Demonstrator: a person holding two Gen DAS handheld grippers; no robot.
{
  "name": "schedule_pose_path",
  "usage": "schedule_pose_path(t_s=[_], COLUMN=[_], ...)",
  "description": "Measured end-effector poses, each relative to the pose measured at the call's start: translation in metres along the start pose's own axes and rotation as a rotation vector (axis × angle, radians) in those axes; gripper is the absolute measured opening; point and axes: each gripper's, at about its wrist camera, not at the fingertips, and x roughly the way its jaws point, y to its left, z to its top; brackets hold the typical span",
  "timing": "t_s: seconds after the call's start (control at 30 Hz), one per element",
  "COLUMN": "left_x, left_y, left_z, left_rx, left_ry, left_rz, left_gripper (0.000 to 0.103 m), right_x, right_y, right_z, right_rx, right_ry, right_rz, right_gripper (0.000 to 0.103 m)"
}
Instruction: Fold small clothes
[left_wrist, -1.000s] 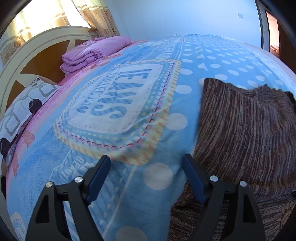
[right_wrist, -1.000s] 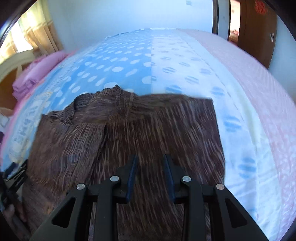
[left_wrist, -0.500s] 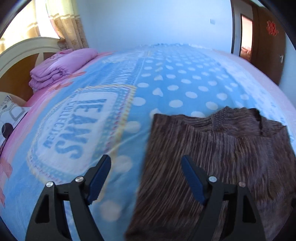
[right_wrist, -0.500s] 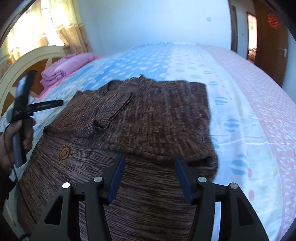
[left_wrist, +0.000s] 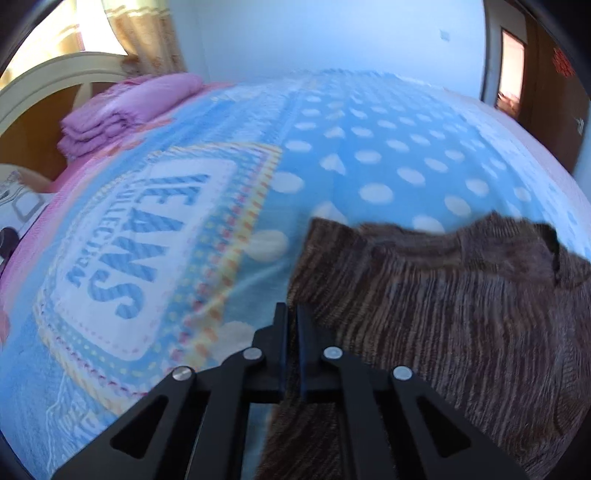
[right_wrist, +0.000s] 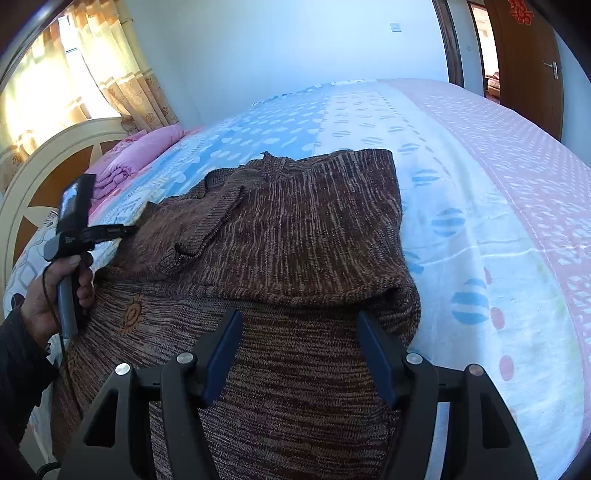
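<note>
A brown knitted sweater (right_wrist: 295, 236) lies on the bed, its upper part folded down over the lower part, a small orange sun motif on the lower left. My left gripper (left_wrist: 291, 314) is shut on the sweater's left edge (left_wrist: 424, 314); it also shows in the right wrist view (right_wrist: 122, 230), held in a hand at the sweater's left side. My right gripper (right_wrist: 299, 332) is open and empty, hovering just above the lower part of the sweater, near the fold's front edge.
The bed has a blue polka-dot blanket (left_wrist: 369, 162) with a "JEANS" print (left_wrist: 122, 240) and a pink strip (right_wrist: 517, 155) at the right. Folded pink bedding (left_wrist: 122, 110) and a cream headboard (right_wrist: 44, 162) stand at the far left. A door (right_wrist: 524, 55) is far right.
My left gripper has moved onto the sweater's left edge and shut on it. My right gripper has opened wider and pulled back from the fold.
</note>
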Motion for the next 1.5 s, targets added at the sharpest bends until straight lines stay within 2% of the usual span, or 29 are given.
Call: schedule_pose_path(t_s=[0.03, 0.1, 0.17, 0.27, 0.33, 0.37, 0.4, 0.43, 0.5, 0.6, 0.67, 0.7, 0.73, 0.77, 0.87, 0.97, 1.0, 1.07, 1.13, 1.27, 1.3, 1.33, 1.37, 1.4, 1.47, 1.5], left_x=[-0.002, -0.002, -0.001, 0.017, 0.009, 0.002, -0.003, -0.008, -0.019, -0.024, -0.016, -0.014, -0.015, -0.016, -0.024, -0.028, -0.026, -0.021, -0.017, -0.024, -0.028, -0.032, -0.034, -0.037, -0.036, -0.034], left_y=[0.004, 0.011, 0.017, 0.029, 0.030, 0.031, 0.031, 0.030, 0.029, 0.019, 0.014, 0.014, 0.014, 0.014, 0.021, 0.027, 0.031, 0.036, 0.042, 0.048, 0.048, 0.046, 0.044, 0.040, 0.033, 0.031], left_z=[0.001, 0.003, 0.003, 0.002, 0.000, -0.001, -0.002, -0.005, -0.013, -0.026, -0.034, -0.036, -0.036, -0.035, -0.032, -0.034, -0.035, -0.039, -0.042, -0.040, -0.041, -0.042, -0.043, -0.045, -0.050, -0.054], left_rx=[-0.014, -0.039, -0.047, -0.059, -0.053, -0.061, -0.063, -0.067, -0.072, -0.021, 0.011, 0.012, 0.013, 0.014, -0.041, -0.041, -0.049, -0.043, -0.057, -0.087, -0.085, -0.076, -0.065, -0.043, 0.023, 0.041], left_ry=[-0.006, -0.014, -0.028, 0.041, 0.018, 0.000, 0.000, 0.006, -0.008, 0.000, 0.038, 0.034, 0.024, 0.026, 0.029, 0.015, 0.018, 0.015, 0.026, 0.023, 0.012, -0.001, -0.010, -0.021, -0.020, -0.021], left_rz=[0.031, 0.038, 0.123, 0.073, 0.071, 0.035, 0.011, -0.012, -0.047, -0.068, -0.065, -0.079, -0.085, -0.099, -0.113, -0.064, -0.071, 0.000, -0.033, -0.049, -0.040, -0.025, -0.013, 0.007, 0.056, 0.059], left_gripper=[0.007, 0.004, 0.000, 0.004, 0.007, 0.010, 0.023, 0.044, 0.066, 0.065, 0.058, 0.050, 0.022, 0.009, 0.007, 0.007, 0.007, 0.001, 0.001, 0.015, 0.027, 0.044, 0.052, 0.057, 0.057, 0.057], right_x=[-0.001, 0.000, 0.000, 0.001, 0.001, 0.002, 0.002, 0.002, 0.002, 0.002, 0.002, 0.002, 0.002, 0.001, 0.000, 0.000, 0.000, 0.001, 0.001, 0.002, 0.002, 0.001, 0.000, -0.002, -0.008, -0.013], right_y=[0.000, 0.002, 0.002, 0.004, 0.006, 0.005, 0.005, 0.005, 0.005, 0.006, 0.006, 0.006, 0.006, 0.006, 0.005, 0.003, 0.003, 0.003, 0.003, 0.004, 0.004, 0.004, 0.004, 0.003, 0.002, 0.001], right_z=[-0.001, -0.002, -0.003, -0.003, -0.004, -0.004, -0.004, -0.004, -0.004, -0.004, -0.004, -0.004, -0.004, -0.004, -0.005, -0.005, -0.005, -0.005, -0.005, -0.004, -0.004, -0.004, -0.004, -0.004, 0.000, 0.007], right_rx=[-0.001, -0.004, -0.007, -0.016, -0.021, -0.021, -0.021, -0.020, -0.020, -0.022, -0.024, -0.024, -0.024, -0.022, -0.016, -0.013, -0.014, -0.015, -0.016, -0.021, -0.022, -0.021, -0.019, -0.013, -0.008, -0.003], right_ry=[-0.002, -0.003, 0.000, 0.006, 0.006, 0.007, 0.007, 0.007, 0.005, 0.005, 0.005, 0.004, 0.003, 0.002, -0.002, -0.003, -0.003, -0.001, -0.001, 0.004, 0.004, 0.002, -0.001, -0.008, -0.016, -0.040], right_rz=[-0.004, -0.017, -0.024, -0.035, -0.040, -0.040, -0.039, -0.039, -0.040, -0.042, -0.043, -0.045, -0.046, -0.047, -0.048, -0.049, -0.050, -0.051, -0.050, -0.049, -0.050, -0.048, -0.045, -0.038, -0.015, -0.030], right_gripper=[0.065, 0.065, 0.065, 0.066, 0.066, 0.066, 0.066, 0.067, 0.067, 0.067, 0.067, 0.067, 0.067, 0.067, 0.067, 0.067, 0.067, 0.067, 0.068, 0.070, 0.070, 0.070, 0.070, 0.070, 0.070, 0.070])
